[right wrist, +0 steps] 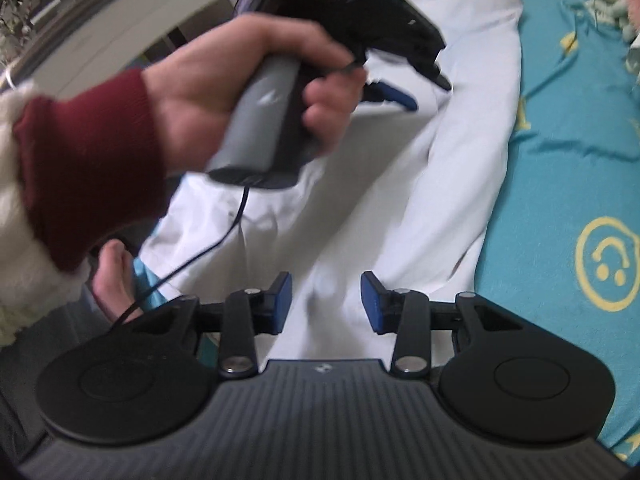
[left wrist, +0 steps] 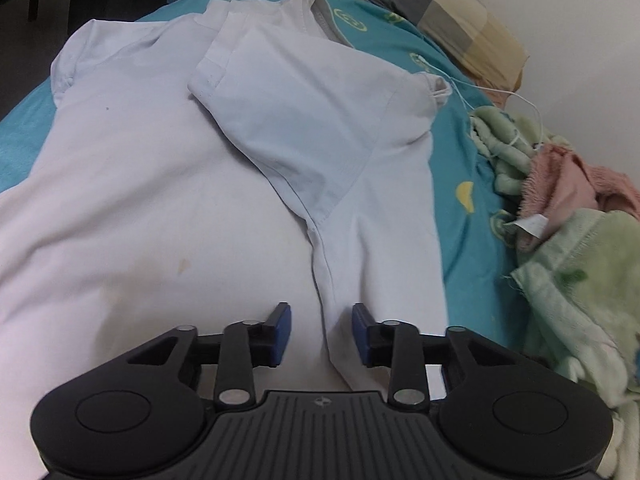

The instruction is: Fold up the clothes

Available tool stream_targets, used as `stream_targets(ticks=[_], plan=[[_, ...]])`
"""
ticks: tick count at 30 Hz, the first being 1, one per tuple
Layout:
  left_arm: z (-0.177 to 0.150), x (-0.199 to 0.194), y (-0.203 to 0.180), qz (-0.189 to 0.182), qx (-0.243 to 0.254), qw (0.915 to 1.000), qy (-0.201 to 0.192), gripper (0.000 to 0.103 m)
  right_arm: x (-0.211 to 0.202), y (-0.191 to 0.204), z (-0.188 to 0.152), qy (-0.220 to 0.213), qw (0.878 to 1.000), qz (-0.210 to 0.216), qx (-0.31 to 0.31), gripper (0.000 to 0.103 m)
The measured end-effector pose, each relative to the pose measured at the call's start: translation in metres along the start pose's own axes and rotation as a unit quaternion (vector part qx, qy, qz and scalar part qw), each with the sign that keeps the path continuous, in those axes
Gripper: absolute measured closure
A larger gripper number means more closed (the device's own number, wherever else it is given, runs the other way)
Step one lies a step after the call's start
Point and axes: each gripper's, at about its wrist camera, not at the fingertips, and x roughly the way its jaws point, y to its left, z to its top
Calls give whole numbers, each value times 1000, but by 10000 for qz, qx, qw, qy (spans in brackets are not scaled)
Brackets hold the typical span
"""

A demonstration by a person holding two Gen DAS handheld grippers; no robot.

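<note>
White shirt [left wrist: 168, 208] | towels [left wrist: 560, 216] beside | pillow [left wrist: 452, 12] beyond

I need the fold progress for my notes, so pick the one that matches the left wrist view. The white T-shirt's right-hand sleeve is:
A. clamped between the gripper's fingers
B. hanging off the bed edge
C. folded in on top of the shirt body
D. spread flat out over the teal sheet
C: the sleeve lies doubled back over the white T-shirt, clear of the left gripper, whose fingers stand apart.
</note>
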Motion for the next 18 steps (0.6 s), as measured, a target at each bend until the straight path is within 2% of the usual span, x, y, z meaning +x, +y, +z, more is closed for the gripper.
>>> stream_targets(ticks=[2, 3, 4, 7, 12, 14, 18], plan=[[3, 7, 0, -46, 35, 10000, -56, 87, 6, -1, -1, 189, 9998, 86, 22, 62], [5, 9, 0, -89, 64, 9999, -85, 97, 8, -1, -2, 282, 9995, 131, 16, 62], [7, 10, 0, -127, 91, 9998, -107, 100, 11, 1, -3, 373, 9991, 178, -12, 62], [12, 4, -8, -134, 299, 9993, -157, 101, 19, 7, -7, 628, 9978, 191, -121, 62], [27, -20, -28, -5, 716, 9967, -390, 102, 23, 16, -10, 761, 9959, 327, -354, 62], [33, -27, -33, 189, 886, 9943, -565, 102, 27, 16, -10, 830, 9946, 428, -453, 62], [35, -10, -27, 787, 1178, 9888, -462, 101, 30, 16, -9, 907, 9931, 518, -526, 62]])
